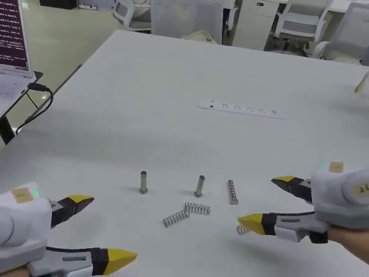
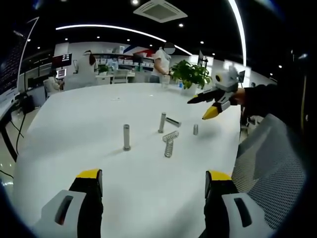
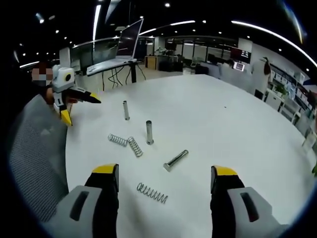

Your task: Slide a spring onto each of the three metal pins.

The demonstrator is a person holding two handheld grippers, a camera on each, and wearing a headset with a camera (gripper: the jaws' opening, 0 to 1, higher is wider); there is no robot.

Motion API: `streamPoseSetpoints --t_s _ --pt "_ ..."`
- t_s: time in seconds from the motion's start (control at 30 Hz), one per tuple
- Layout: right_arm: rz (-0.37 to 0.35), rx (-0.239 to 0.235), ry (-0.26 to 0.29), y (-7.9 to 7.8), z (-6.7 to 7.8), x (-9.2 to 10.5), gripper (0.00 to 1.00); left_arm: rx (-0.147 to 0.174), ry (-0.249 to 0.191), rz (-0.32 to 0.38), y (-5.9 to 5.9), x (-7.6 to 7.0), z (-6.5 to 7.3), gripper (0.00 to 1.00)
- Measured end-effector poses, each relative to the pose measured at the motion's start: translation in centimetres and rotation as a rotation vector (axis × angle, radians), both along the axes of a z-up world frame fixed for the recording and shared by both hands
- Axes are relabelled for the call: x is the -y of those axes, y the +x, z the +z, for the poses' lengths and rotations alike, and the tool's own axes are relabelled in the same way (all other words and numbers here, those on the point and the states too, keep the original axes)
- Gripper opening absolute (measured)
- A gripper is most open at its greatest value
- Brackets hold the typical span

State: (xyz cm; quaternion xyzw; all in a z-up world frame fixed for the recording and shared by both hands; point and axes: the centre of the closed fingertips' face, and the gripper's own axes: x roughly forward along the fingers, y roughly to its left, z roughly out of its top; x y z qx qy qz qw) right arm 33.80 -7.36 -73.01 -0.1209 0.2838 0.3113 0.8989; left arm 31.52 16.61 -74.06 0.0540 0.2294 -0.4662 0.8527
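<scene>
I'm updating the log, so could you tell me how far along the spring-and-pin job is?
Done: nothing yet, no pin wears a spring. In hand: nothing; the left gripper and right gripper are open and empty. Left: all three springs lie loose, and the fallen pin lies beside two upright pins.

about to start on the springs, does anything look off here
Yes: the rightmost pin lies tipped on its side on the table, while the middle pin and left pin stand upright.
</scene>
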Motion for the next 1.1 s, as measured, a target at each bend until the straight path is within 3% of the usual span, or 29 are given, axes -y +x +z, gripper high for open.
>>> streamPoseSetpoints --t_s 0.43,1.1 --pt "-0.005 -0.02 -0.02 2.7 -0.5 -0.4 0.7 0.001 -0.004 0.008 0.1 -0.2 0.0 0.82" --pt "-0.117 -0.092 -0.014 5.6 -2.0 -0.1 0.58 0.0 -0.007 0.01 0.1 0.0 0.1 0.81"
